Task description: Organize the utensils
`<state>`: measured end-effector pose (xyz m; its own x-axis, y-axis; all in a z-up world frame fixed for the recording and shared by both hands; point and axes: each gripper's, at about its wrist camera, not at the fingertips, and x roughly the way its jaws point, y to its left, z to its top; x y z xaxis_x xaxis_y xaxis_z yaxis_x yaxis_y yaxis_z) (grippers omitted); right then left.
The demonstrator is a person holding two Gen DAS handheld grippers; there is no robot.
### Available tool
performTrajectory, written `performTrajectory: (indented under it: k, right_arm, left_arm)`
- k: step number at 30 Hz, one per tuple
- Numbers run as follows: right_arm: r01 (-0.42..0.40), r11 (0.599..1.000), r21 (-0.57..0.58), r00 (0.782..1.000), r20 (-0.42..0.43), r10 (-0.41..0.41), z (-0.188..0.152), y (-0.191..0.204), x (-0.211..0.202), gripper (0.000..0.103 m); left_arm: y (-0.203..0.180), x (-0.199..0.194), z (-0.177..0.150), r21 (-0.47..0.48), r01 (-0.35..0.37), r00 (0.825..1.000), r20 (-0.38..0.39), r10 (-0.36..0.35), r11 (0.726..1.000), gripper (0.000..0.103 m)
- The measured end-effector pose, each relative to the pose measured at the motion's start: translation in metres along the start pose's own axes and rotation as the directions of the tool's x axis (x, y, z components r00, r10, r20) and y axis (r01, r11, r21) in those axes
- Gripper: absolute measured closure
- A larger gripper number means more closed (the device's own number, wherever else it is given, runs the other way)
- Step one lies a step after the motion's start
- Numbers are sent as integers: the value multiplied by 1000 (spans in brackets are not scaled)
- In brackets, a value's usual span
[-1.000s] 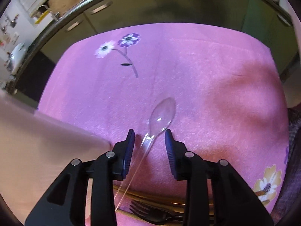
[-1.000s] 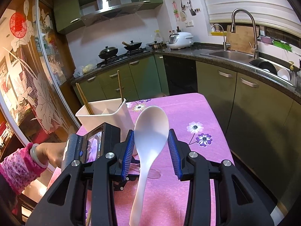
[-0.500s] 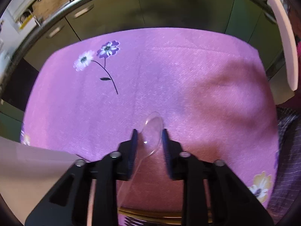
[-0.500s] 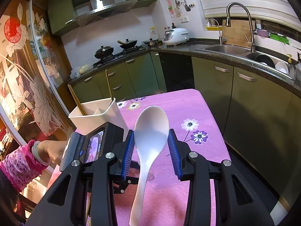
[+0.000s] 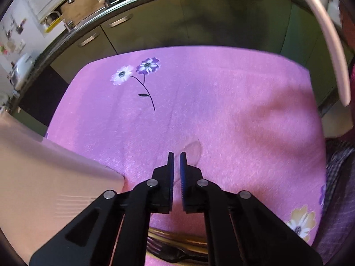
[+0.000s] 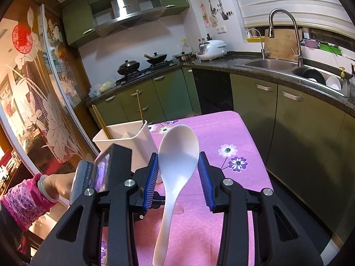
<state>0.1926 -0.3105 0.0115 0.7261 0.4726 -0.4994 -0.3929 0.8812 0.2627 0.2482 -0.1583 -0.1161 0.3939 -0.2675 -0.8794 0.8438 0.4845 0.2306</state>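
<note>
The left tongs (image 5: pixel 176 155) are seen at lower centre of the left wrist view, pointed steeply down at a surface covered by a pink flowered cloth (image 5: pixel 221 93). Their pads are pressed almost together, pinching a clear plastic spoon (image 5: pixel 192 153); its bowl shows just right of and beyond the tips, and part of the spoon is glimpsed in the narrow gap between the pads. Whether the bowl touches the cloth cannot be told.

A white utensil holder (image 5: pixel 44 173) fills the lower left of that view, just beside the left tongs. At the bottom edge, behind the tongs, a dark fork (image 5: pixel 175 253) and gold-coloured utensils (image 5: pixel 177 237) are partly visible on the cloth; their kind cannot be told.

In the right wrist view, the right tongs (image 6: pixel 178 164) are held partly spread, with a white rice spoon (image 6: pixel 177 153) between the blue pads. Its bowl is directed up and away from the camera, and the handle runs down to the bottom edge. The pads lie against the sides of the bowl.

The same holder appears at centre left of this view, divided into compartments, with chopsticks (image 6: pixel 101 119) standing in it. The person's left hand (image 6: pixel 60 186), in a pink patterned sleeve, is seen at lower left.
</note>
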Motion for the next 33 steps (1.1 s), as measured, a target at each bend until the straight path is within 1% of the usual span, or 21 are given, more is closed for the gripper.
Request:
performTrajectory:
  k: [2,3,4,5,6,7,10,11,12,13,14,16,19,24,26,28,33]
  right_arm:
    - [-2,1000,1,1000,4,2,1,-2,-2,66]
    - [-2,1000,2,1000,6,2,0,-3,-4,66]
    - [-2,1000,5,1000,6,2,-1,-5,-5,66]
    - [0,1000,7,1000,5,0,-1,-7,-5,66]
    - [1,1000,9,1000,5,-1,0,-8,-4,66]
    - [0,1000,11,1000,5,0,0,-9,-4,66]
    - [-1,1000,15,1000,5,1,0,-11,-3,66]
    - [-3,1000,16,1000,4,3,0,-12,-2,66]
    - [-4,1000,16,1000,2,4,0,-12,-1,66]
    - [-5,1000,17,1000,1,5,-1,-11,-1,66]
    - [-7,1000,18,1000,-1,7,-2,-11,0,66]
    - [-7,1000,21,1000,-4,7,-2,-12,2,66]
    - [-5,1000,29,1000,-7,5,-2,-14,3,66]
    - [-4,1000,29,1000,-9,4,-3,-14,4,66]
    - [-5,1000,30,1000,-9,6,-3,-13,4,66]
    - [-5,1000,28,1000,-6,5,-3,-11,2,66]
    - [-9,1000,25,1000,6,9,-1,-11,-4,66]
  left_arm:
    - [-9,0,-1,43,-19,1000,-3,20,999,97]
    - [-11,1,-1,56,-23,1000,-1,23,998,95]
    - [-15,-1,-2,70,-30,1000,1,30,997,86]
    - [-18,-3,-2,82,-33,999,2,33,996,72]
    - [-19,-3,-2,87,-32,999,2,32,996,68]
    - [-20,-4,-2,91,-29,1000,3,29,995,65]
    - [-25,-2,-2,115,-41,999,-6,42,993,65]
    - [-25,0,-1,118,-44,999,-10,45,992,65]
    - [-25,3,-1,118,-37,999,-19,40,992,68]
    - [-25,7,0,117,-34,999,-27,37,993,79]
    - [-25,11,0,115,-31,999,-36,35,993,87]
    - [-24,18,1,117,-29,998,-45,35,993,89]
    - [-22,19,2,106,-23,999,-28,26,994,89]
    - [-19,22,3,83,-30,999,-13,32,996,89]
    - [-17,24,3,68,-30,999,-8,31,997,97]
    - [-17,23,1,56,-53,999,11,52,997,99]
    - [-13,8,0,-8,-78,995,68,79,997,101]
